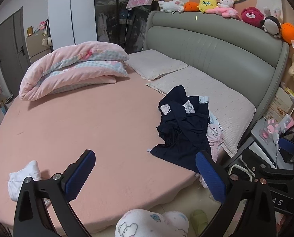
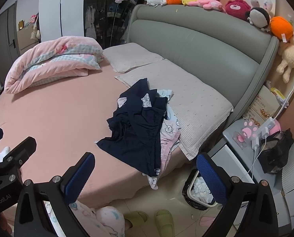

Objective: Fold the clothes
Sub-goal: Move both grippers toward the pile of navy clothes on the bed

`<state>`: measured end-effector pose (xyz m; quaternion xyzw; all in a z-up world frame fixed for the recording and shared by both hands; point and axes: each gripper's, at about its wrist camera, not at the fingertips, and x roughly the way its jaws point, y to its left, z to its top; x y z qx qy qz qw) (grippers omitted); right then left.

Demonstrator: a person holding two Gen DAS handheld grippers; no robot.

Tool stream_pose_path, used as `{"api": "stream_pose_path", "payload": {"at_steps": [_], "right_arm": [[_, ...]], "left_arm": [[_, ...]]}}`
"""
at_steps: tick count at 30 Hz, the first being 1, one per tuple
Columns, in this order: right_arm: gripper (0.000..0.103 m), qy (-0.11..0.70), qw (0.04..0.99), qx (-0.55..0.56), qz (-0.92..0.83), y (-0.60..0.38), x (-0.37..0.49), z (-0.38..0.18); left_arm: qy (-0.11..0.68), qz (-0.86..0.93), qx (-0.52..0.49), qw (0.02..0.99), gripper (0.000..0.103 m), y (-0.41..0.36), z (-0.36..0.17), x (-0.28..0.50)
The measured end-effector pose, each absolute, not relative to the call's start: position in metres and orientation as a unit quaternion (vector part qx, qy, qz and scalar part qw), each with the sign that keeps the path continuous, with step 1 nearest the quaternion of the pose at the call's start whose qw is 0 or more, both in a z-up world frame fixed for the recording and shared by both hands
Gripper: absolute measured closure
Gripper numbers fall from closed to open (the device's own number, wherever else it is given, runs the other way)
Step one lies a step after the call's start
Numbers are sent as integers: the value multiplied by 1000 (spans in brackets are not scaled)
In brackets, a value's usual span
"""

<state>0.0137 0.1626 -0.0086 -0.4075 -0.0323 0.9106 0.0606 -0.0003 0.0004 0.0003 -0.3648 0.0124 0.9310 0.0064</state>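
Both the left gripper (image 1: pixel 145 174) and right gripper (image 2: pixel 146 174) gape wide, empty, above the pink bed (image 1: pixel 87 122); crumpled navy garment (image 2: pixel 135 130) lies far right.

Navy garment (image 2: pixel 135 130) hides pale clothes (image 2: pixel 169 130) (mostly).

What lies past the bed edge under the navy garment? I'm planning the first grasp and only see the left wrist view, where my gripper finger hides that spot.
Observer: A pale printed garment hangs over the edge of the bed, below the navy garment.
Operator: Anything on the floor there?
Observer: A bin with a white liner stands on the floor beside the bed, right of that hanging hem.
Operator: Is the right gripper free?
Observer: Yes, the right gripper is open with nothing between its fingers.
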Motion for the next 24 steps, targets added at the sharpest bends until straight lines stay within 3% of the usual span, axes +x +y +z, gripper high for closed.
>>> {"api": "stream_pose_path", "payload": {"at_steps": [7, 24], "right_arm": [[0, -26, 60, -405, 912, 161, 17, -13], [0, -41, 57, -420, 905, 164, -9, -45]], "left_arm": [[14, 927, -375, 8, 0, 3, 2, -7], [12, 904, -426, 29, 0, -3, -52, -33]]}}
